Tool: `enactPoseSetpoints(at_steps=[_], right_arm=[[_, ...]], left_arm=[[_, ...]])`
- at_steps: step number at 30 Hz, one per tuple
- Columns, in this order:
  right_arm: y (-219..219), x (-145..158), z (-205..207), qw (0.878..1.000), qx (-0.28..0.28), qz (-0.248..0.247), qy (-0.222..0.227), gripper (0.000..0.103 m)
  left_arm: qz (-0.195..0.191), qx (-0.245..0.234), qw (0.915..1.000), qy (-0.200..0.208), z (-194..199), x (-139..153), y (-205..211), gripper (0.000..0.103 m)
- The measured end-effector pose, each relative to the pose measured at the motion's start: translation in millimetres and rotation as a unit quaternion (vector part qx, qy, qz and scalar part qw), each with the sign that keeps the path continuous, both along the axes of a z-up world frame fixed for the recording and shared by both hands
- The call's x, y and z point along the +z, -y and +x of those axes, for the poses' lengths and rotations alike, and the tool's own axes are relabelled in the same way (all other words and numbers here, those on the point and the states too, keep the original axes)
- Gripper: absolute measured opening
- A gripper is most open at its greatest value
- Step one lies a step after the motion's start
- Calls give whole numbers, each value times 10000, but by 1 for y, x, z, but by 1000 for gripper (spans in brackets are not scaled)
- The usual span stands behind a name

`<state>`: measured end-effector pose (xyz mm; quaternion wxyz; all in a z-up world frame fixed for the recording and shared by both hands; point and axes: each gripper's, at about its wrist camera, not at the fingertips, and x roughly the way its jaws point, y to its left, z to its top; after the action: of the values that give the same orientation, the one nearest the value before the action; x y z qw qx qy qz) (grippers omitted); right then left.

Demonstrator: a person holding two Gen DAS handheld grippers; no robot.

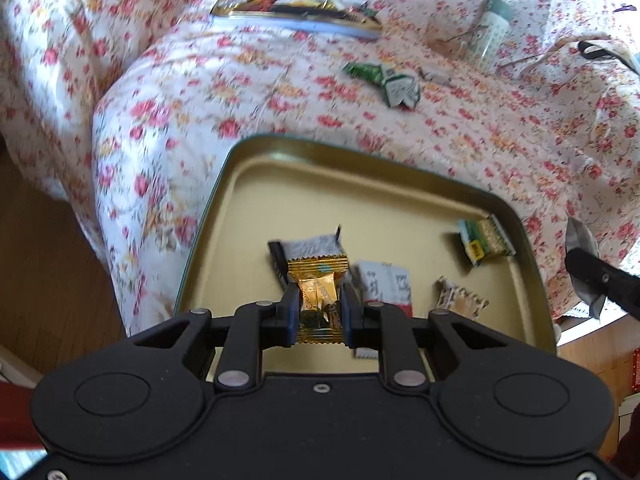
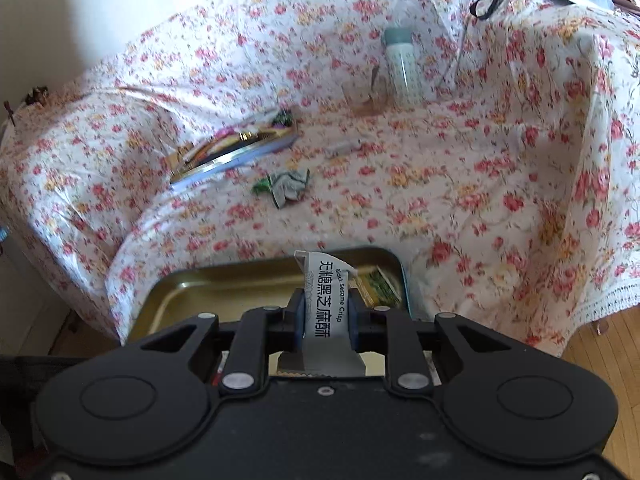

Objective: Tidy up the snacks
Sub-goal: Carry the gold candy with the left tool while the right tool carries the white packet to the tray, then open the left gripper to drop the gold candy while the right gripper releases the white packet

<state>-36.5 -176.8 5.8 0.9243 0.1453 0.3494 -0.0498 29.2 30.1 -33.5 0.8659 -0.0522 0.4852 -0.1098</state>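
The gold candy wrapper [image 1: 318,292] is clamped between the fingers of the left gripper [image 1: 319,307], held above the near half of the gold tin tray [image 1: 256,184]. The Black Sesame Crisp packet [image 2: 325,300], white with black lettering, stands upright, pinched in the right gripper [image 2: 325,312] over the tray's [image 2: 180,292] near edge; in the left wrist view the right gripper [image 1: 596,276] shows at the right border, gripping the packet's silver back [image 1: 582,248].

Lying in the tray: a black-and-white packet [image 1: 304,250] directly under the held candy, a white packet with a red band [image 1: 386,282] just beside it, a small brown-patterned packet [image 1: 460,298] near the tray's near edge, and a green-and-yellow packet [image 1: 484,240] at the tray's right edge. The same green-and-yellow packet [image 2: 378,286] appears in the right wrist view at the tray's far right corner.

The tray sits at the near edge of a surface covered by a floral cloth [image 1: 240,92]. Out on the cloth, apart from the tray, lies a crumpled green-and-white wrapper [image 1: 386,80]. Toward the far left rests a second flat tin [image 1: 296,16] heaped with assorted wrappers. At the far side stand a clear glass [image 2: 366,96] and a pale bottle with a green cap [image 2: 402,66], just beside each other. A black strap [image 2: 492,0] lies at the far right corner. Wood flooring [image 1: 48,272] shows below the cloth.
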Motion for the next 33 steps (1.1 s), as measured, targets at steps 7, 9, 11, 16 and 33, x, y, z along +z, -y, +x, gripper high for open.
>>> enactPoseSetpoints(at_steps=[7,9,11,16,33], right_arm=[[-1,-19,-1,9992,-80,-86,-388,22],[-1,-21,-1,9990,-93,-82,-437,22],[-1,-22,0,9988,-72,-73,-480,22],[-5,-24,2,9983,-17,-95,-567,22],[-8,-30,3,9976,50,-80,-690,23]], left_arm=[[298,175,9994,63,-4,-5,0,27],[336,195,9992,70,-5,-5,1,27],[366,188,9991,56,-5,-6,3,27],[560,174,9982,136,-8,-6,8,28],[467,21,9988,153,-11,-3,10,35]])
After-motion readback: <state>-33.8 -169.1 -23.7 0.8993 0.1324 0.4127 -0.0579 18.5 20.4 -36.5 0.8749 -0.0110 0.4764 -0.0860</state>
